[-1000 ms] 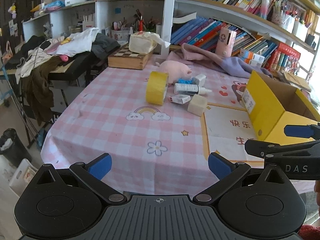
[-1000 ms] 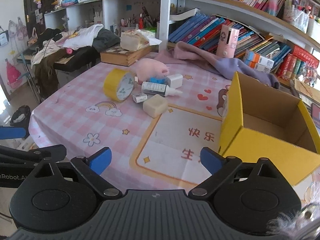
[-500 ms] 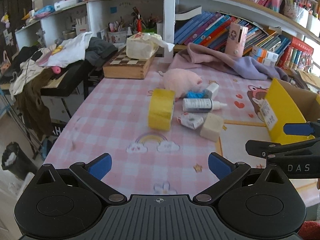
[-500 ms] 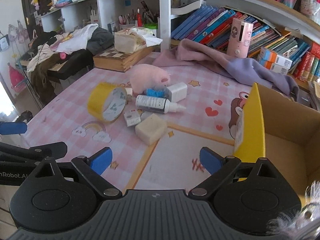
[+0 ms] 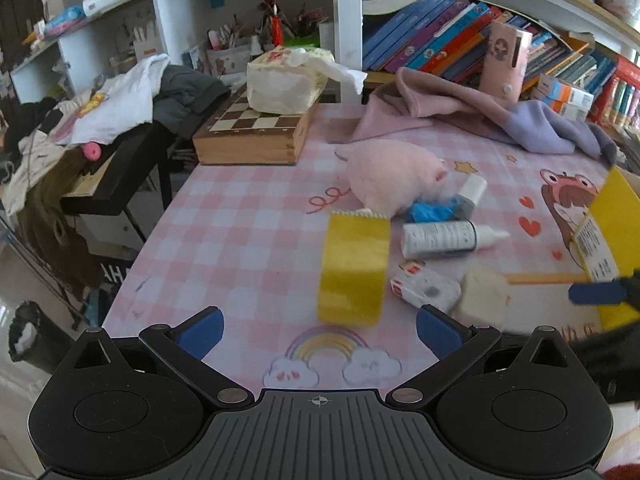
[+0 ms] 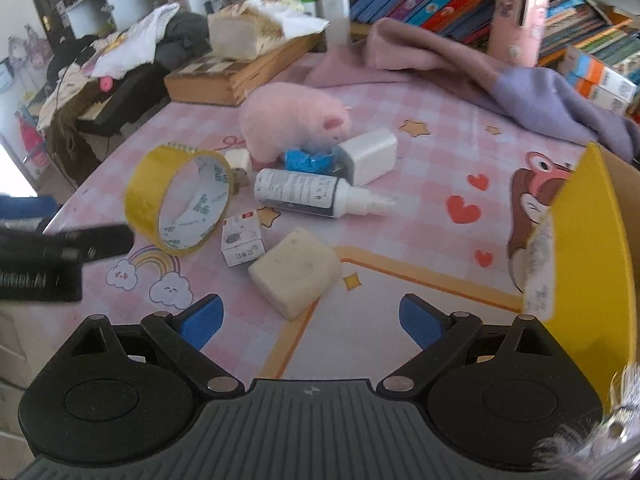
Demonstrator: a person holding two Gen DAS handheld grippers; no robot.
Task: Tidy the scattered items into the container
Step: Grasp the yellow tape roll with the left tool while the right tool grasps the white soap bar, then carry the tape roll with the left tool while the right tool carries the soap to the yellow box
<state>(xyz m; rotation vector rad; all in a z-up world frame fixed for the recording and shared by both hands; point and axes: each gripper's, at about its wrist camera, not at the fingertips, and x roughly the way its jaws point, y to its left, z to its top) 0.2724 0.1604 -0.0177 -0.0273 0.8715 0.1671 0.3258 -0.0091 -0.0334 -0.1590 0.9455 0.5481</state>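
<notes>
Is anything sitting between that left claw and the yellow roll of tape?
Nothing visible. The left gripper, jaws open, faces the yellow tape roll across bare tablecloth; the small white carton lies beside the roll.

A cluttered home room, likely a child's study: crowded bookshelves [image 5: 460, 36], clothes heaped on a side stand [image 5: 120, 100], a chessboard box [image 5: 256, 132], and a pink cartoon-print tablecloth [image 5: 248, 240] on the table.

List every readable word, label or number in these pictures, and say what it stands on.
No text reads with certainty.
White bottle: print too small.
Small carton: characters blurred.
Yellow box: its label is blurred.
Tape roll: inner print too small.
Book spines: too small.
</notes>
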